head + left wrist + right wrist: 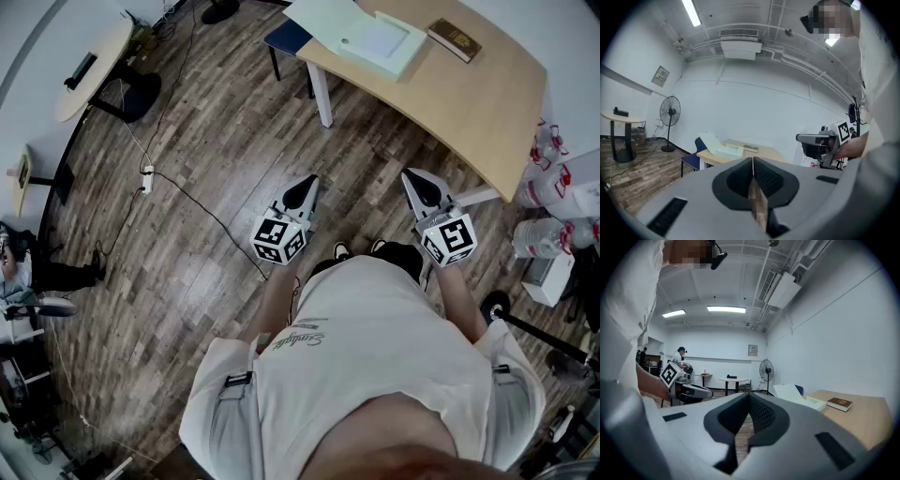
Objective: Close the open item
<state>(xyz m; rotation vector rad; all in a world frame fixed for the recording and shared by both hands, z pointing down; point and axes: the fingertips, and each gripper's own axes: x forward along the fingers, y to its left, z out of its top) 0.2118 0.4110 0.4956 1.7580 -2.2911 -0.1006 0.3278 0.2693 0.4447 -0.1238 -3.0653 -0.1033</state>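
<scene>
A pale green box (380, 42) lies open on the wooden table (469, 103) at the upper right, its lid (323, 19) folded back to the left. The box (726, 149) also shows far ahead in the left gripper view, and the box (813, 402) shows in the right gripper view. My left gripper (302, 194) and right gripper (424, 190) hang side by side over the floor, well short of the table. Both are shut with nothing between the jaws. The left gripper (753, 159) has its jaws pressed together, as does the right gripper (749, 394).
A brown book (455, 39) lies beside the box. A blue chair (286, 37) stands at the table's left end. Water bottles (553, 187) crowd the right side. A cable and power strip (147, 178) lie on the floor left; a round table (94, 66) and a fan (669, 112) stand beyond.
</scene>
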